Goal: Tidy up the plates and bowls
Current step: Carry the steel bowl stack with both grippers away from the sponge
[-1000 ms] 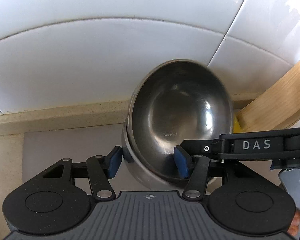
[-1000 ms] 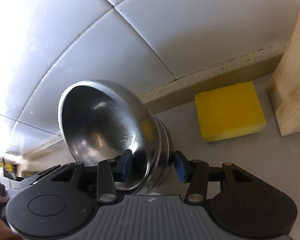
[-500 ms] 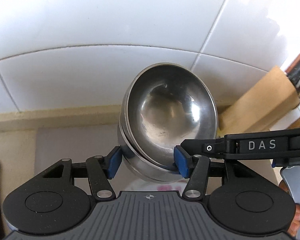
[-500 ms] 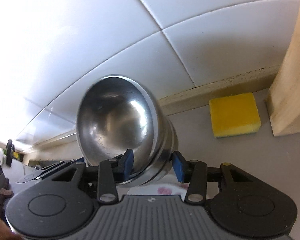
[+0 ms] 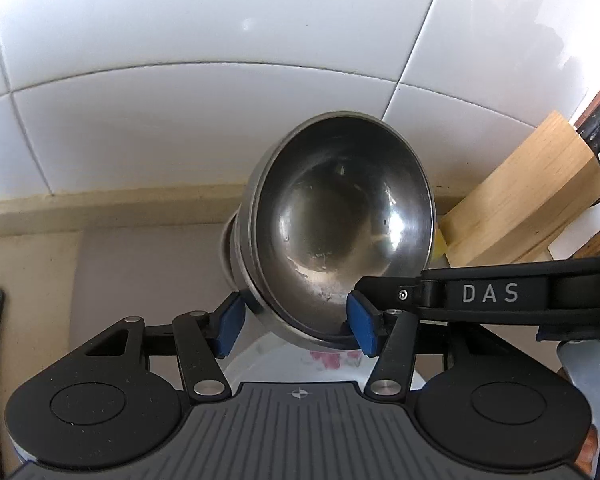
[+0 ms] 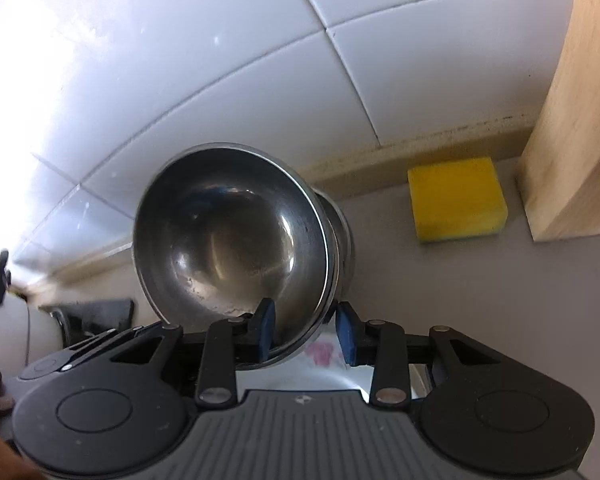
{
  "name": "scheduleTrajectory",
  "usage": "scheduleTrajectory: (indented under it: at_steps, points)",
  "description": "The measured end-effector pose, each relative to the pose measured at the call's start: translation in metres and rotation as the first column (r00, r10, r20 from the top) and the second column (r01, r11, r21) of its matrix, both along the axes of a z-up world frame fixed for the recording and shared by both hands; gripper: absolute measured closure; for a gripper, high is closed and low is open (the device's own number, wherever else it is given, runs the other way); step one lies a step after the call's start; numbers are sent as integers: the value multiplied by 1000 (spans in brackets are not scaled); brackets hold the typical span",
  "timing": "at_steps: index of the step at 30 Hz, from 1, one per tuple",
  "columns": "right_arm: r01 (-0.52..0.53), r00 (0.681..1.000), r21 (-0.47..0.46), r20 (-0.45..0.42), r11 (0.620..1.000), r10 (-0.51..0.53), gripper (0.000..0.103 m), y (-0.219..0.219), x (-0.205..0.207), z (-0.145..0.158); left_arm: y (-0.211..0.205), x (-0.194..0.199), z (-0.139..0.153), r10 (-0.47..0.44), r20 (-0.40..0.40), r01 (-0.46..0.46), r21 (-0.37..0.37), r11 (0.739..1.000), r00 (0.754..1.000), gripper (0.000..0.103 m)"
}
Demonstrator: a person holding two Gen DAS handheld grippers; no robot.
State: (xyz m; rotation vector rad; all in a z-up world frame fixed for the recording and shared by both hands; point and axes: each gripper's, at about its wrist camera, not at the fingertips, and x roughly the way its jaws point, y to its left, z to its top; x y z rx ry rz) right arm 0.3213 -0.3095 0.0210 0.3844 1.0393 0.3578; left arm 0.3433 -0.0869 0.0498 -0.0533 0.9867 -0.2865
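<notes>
Both grippers hold the nested steel bowls [image 5: 340, 236] from opposite sides, and over the last second the pair has been carried up and away from the sponge [image 6: 456, 199], which now sits further off beside the wooden knife block [image 5: 528, 192]. A white plate [image 5: 300, 366] with a pink pattern has come into sight directly under the bowls, so I'd judge they are about to be set down on it.

The left gripper [image 5: 298, 322] pinches the near rim, one blue pad outside, one inside. The right gripper [image 6: 306, 330] does the same on its side, fingers narrow on the rim.

Most of the plate is hidden behind the grippers. Whether the bowls touch it yet, I cannot tell. How many bowls are nested is unclear; at least two rims show.
</notes>
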Motion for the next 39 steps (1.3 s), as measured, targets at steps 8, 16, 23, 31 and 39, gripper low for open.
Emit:
scheduleTrajectory:
  at_steps: [8,16,23,31,39]
  points:
    - [-28,999,-78,-21,997,27,89,14,25,0,2,40,-19,3,-32,-3,18,1000,999,45]
    - [-58,998,-154,-19,986,56,61,13,32,10,24,44,-15,-23,-50,21,-43,999,998,31]
    - [43,991,44,-126,998,-37,55,-4,53,-18,36,65,-11,19,-73,-27,-110,994,997,25]
    - [121,974,217,-216,969,-74,66,-12,68,-59,50,83,-55,55,-214,-99,-200,975,975,27]
    - [88,987,178,-145,980,-62,81,-10,56,-45,37,75,-47,18,-195,-60,-211,976,981,39]
